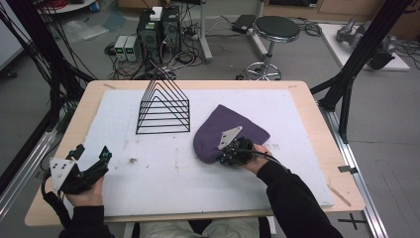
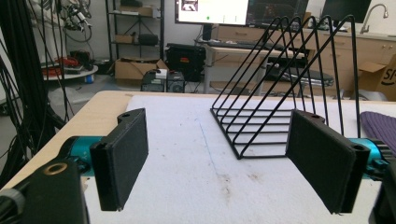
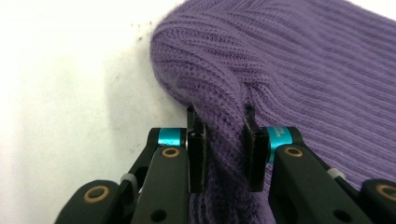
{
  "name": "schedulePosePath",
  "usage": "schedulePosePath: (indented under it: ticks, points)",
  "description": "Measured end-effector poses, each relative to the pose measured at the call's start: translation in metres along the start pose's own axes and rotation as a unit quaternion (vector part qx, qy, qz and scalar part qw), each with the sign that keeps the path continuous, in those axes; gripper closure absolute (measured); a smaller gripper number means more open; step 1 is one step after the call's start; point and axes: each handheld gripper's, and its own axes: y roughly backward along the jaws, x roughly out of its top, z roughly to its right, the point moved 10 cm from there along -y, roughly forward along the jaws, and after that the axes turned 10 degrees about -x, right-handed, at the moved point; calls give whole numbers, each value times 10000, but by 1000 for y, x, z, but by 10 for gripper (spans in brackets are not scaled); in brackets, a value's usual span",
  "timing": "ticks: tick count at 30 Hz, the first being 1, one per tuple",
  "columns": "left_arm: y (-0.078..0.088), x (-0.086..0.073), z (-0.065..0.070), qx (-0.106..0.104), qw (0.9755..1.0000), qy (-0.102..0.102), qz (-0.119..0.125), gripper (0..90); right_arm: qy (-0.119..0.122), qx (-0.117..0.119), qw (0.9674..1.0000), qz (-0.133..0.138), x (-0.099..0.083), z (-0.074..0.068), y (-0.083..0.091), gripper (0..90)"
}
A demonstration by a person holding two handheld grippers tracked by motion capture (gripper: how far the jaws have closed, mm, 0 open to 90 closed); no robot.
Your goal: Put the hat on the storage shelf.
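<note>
Purple knit beanie [image 1: 225, 130], ribbed and soft, lies on the white mat [image 1: 163, 168], at about four o'clock from the black wire rack [image 1: 164, 110]. The right gripper [image 3: 223, 140] has pinched a bunched fold of its brim edge between nearly closed jaws. Small white lettering on the teal collar beside one jaw is too tiny to read. The left gripper [image 2: 224, 158] rests at the mat's eight o'clock corner, jaws wide apart with nothing between them. Its own view adds a monitor [image 2: 212, 10] and a cardboard box [image 2: 376, 77] beyond the table [image 1: 322, 144]; the high view adds a black stool [image 1: 275, 29].
</note>
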Motion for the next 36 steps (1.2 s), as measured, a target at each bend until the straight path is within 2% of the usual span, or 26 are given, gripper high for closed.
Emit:
schedulePosePath:
  ticks: [7, 13, 21, 31, 36]
  points:
    - [0, 0, 0, -8, 10000, 10, -17, 214, -410, 101, 9982, 435, 6, 12, 18, 766]
    - [0, 0, 0, -4, 10000, 9, 4, 214, -711, 15, 9940, 832, 15, 26, 35, 766]
    - [0, 0, 0, -3, 10000, 4, 2, 214, -783, -130, 9904, 1128, 33, 43, 60, 765]
    - [0, 0, 0, -6, 10000, 12, 2, 214, -1021, -220, 9806, 1657, 52, 60, 89, 763]
    - [0, 0, 0, -8, 10000, 3, -12, 215, -1177, -155, 9735, 1954, 61, 66, 103, 761]
